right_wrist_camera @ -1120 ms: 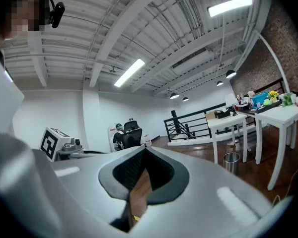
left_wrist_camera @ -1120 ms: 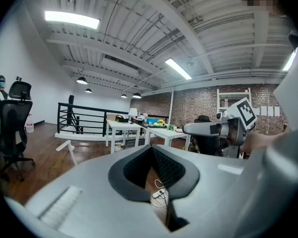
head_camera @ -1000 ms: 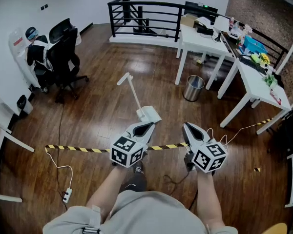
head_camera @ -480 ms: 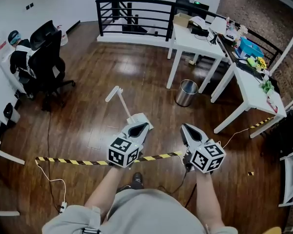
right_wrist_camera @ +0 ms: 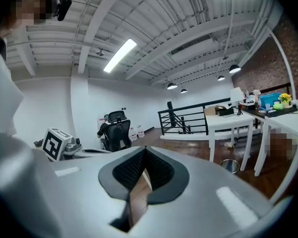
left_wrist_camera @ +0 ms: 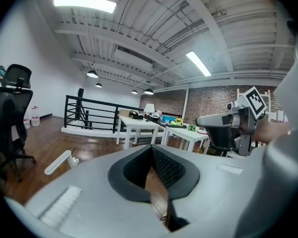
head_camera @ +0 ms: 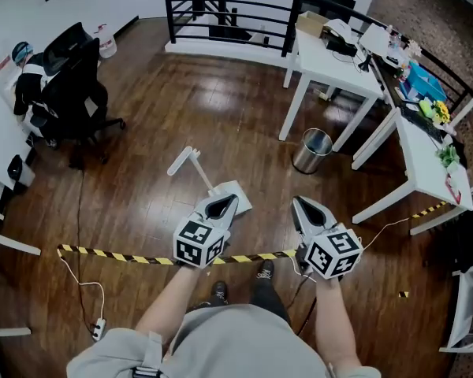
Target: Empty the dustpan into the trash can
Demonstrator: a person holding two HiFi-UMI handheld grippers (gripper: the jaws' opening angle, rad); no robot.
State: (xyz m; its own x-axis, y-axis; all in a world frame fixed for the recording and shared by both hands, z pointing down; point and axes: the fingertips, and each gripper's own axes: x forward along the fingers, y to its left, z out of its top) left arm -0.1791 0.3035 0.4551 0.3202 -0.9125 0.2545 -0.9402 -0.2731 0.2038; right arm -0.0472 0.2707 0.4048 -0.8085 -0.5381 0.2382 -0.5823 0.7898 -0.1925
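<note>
1. The task appears to be at the approach stage: the dustpan (head_camera: 238,194) lies on the floor (head_camera: 142,124), untouched, just beyond the left gripper (head_camera: 224,204) at its 12 o'clock. Its handle (head_camera: 191,162) slants toward 11.
2. The left gripper and the right gripper (head_camera: 300,205) both have their jaws closed together on nothing.
3. The trash can (head_camera: 312,150) stands at 2 o'clock from the dustpan.
4. The next move probably calls for opening the jaws, gripping the handle and keeping the pan level.

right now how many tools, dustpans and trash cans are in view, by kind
grey two-jaw tools: 2, left tool and right tool
white long-handled plastic dustpan: 1
round silver metal trash can: 1
total: 4
</note>
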